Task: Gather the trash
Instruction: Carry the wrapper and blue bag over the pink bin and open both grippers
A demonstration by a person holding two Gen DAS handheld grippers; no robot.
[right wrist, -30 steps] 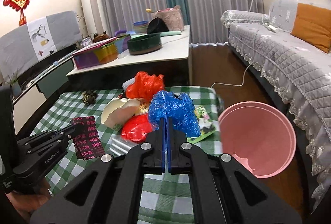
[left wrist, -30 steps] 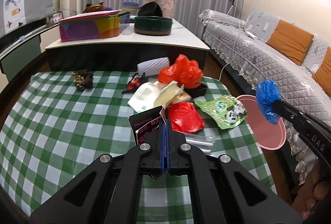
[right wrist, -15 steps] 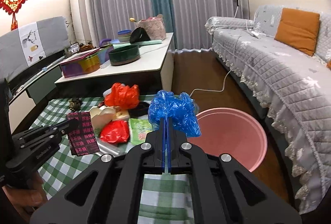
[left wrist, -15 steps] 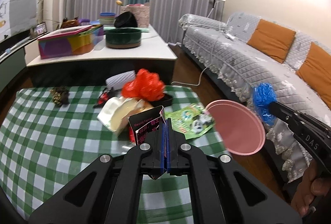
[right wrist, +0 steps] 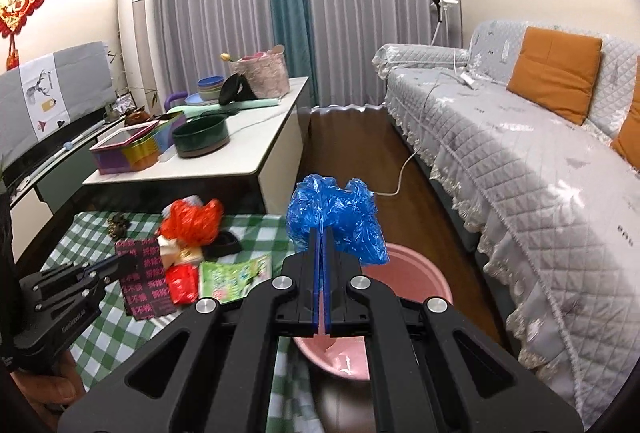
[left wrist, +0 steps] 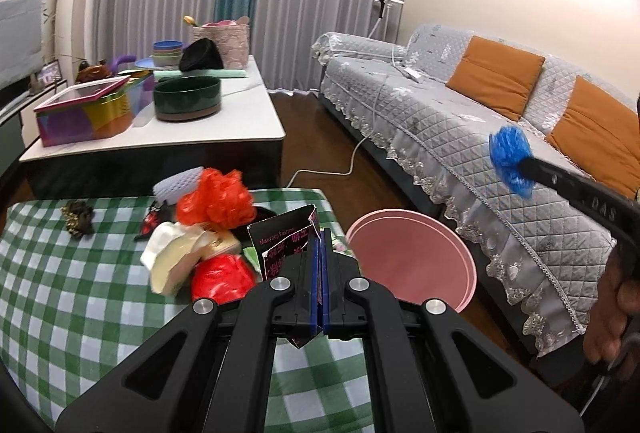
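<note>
Two pieces of trash are held at once: the left gripper (left wrist: 319,233) has its jaws closed on a dark printed wrapper (left wrist: 285,239) above the edge of the checked table (left wrist: 80,297), and the right gripper (right wrist: 321,233) is closed on a crumpled blue plastic bag (right wrist: 334,217) above the near rim of the pink bin (right wrist: 416,273). I think the risk is a release too early, because the light bag could drift to the floor and the wrapper is not yet over the bin. Both grippers point forward and slightly down, and the left one is beside the bin.
</note>
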